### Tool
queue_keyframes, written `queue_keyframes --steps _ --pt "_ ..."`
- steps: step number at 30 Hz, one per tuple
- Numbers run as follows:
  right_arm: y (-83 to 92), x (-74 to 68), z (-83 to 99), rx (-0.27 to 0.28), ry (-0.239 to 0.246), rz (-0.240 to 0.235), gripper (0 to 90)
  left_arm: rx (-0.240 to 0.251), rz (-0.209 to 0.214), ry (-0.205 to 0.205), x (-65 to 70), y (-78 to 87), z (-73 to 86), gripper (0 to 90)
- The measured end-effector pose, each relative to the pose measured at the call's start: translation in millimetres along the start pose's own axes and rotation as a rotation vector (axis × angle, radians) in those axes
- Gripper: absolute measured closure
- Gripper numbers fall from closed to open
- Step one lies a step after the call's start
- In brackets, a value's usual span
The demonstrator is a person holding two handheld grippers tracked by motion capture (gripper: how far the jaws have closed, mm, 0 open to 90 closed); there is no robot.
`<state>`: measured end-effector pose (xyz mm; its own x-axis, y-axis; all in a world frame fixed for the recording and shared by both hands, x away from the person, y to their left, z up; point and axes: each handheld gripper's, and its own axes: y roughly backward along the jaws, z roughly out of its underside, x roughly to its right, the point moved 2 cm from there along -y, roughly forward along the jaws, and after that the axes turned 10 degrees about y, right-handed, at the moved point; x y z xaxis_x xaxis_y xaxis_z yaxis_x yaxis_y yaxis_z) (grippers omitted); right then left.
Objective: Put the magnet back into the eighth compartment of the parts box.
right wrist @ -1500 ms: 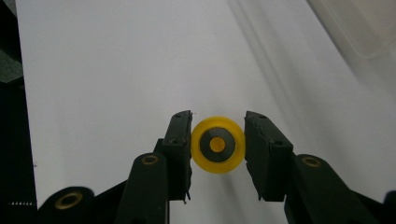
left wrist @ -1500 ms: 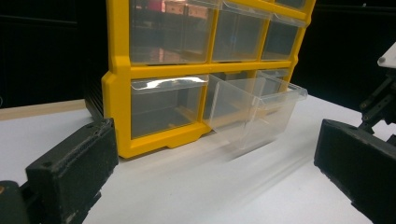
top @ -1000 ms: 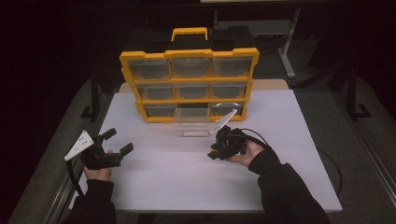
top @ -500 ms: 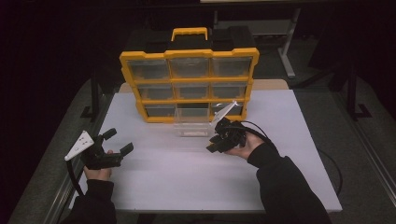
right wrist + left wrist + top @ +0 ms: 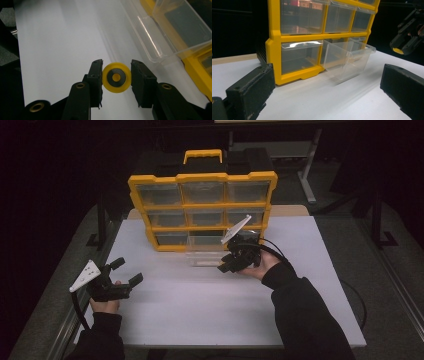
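We stand at a white table (image 5: 200, 310) with a yellow drawer organiser (image 5: 202, 210) at its far side. Its bottom middle drawer (image 5: 207, 251), clear plastic and empty, is pulled out toward us onto the table, which we judge makes it ready to receive something.

Our right gripper (image 5: 239, 262) hovers just beside that drawer's front corner, on its right. Its jaws pinch a small yellow wheel (image 5: 116, 77) with a dark hub, pads pressed against the wheel's rim on both sides so the flat face looks back at the gripper's camera. Gripping the rim this way should let the wheel drop cleanly once the jaws part over the drawer.

Our left gripper (image 5: 120, 279) rests low near the table's left edge, well apart from the organiser, jaws spread and empty, apparently waiting.
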<state>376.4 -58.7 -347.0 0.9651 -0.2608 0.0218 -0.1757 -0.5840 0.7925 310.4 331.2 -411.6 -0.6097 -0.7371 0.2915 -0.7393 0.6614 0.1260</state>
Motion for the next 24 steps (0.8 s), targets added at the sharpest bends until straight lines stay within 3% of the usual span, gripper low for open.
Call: queue_keyframes --steps 14,24 --pt "10.3 11.5 -23.9 0.012 0.004 0.020 61.0 0.003 0.000 0.000 0.0 -0.2 0.0 0.0" --pt "6.7 17.3 -36.4 0.009 0.009 0.026 61.0 0.003 0.003 0.000 0.0 -0.2 -0.1 0.0"
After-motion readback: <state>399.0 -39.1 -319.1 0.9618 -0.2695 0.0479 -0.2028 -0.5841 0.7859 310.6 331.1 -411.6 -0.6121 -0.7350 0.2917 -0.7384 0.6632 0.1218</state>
